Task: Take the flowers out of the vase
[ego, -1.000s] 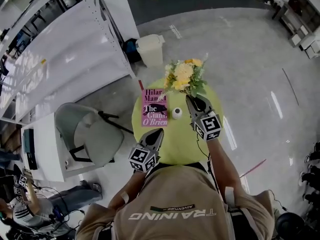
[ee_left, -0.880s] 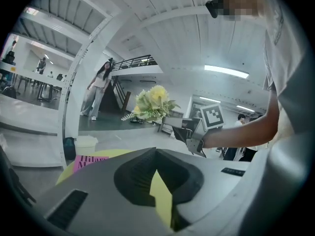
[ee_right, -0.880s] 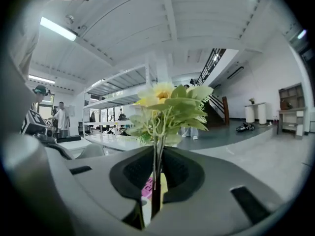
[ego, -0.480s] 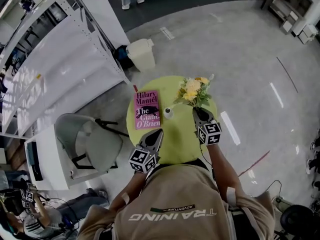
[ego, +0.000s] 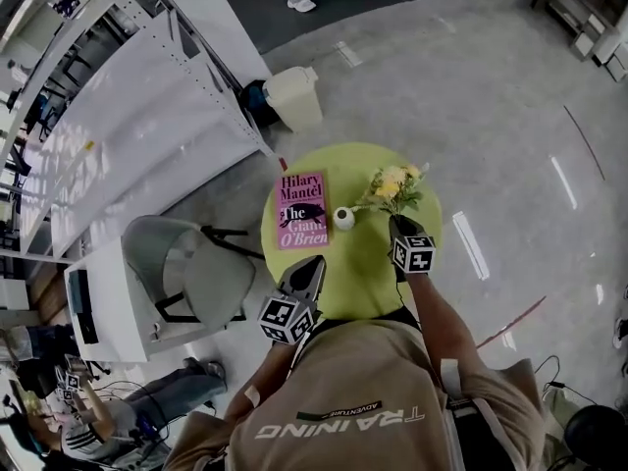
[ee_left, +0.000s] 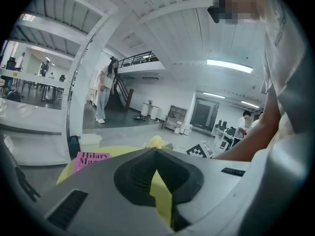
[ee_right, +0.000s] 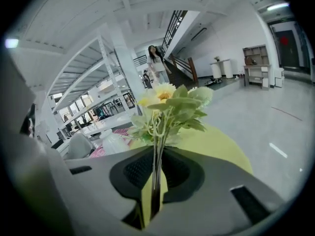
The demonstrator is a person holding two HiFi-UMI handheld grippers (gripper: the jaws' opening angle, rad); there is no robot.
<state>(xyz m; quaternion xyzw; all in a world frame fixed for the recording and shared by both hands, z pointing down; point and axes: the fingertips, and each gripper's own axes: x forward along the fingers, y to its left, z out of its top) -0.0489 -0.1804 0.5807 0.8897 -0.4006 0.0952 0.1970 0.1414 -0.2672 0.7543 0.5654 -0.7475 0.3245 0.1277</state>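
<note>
A bunch of yellow and white flowers (ego: 394, 186) with green leaves is held over the right side of the round yellow-green table (ego: 358, 283). My right gripper (ego: 398, 224) is shut on its stems (ee_right: 156, 173), and the blooms (ee_right: 167, 106) stand up past the jaws. The small white vase (ego: 343, 219) stands upright mid-table, left of the flowers and apart from them, with nothing in its mouth. In the right gripper view the vase (ee_right: 114, 140) shows at the left. My left gripper (ego: 313, 265) hovers at the table's near left edge, shut on nothing (ee_left: 156, 154).
A pink book (ego: 301, 211) lies on the table left of the vase. A grey chair (ego: 191, 278) stands close at the left, with white shelving (ego: 147, 126) behind it and a white bin (ego: 294, 96) beyond the table. A person sits at the lower left.
My right gripper has come down with the flowers, from high above the table to low over its right side beside the vase. The left gripper has stayed near the table's front edge.
</note>
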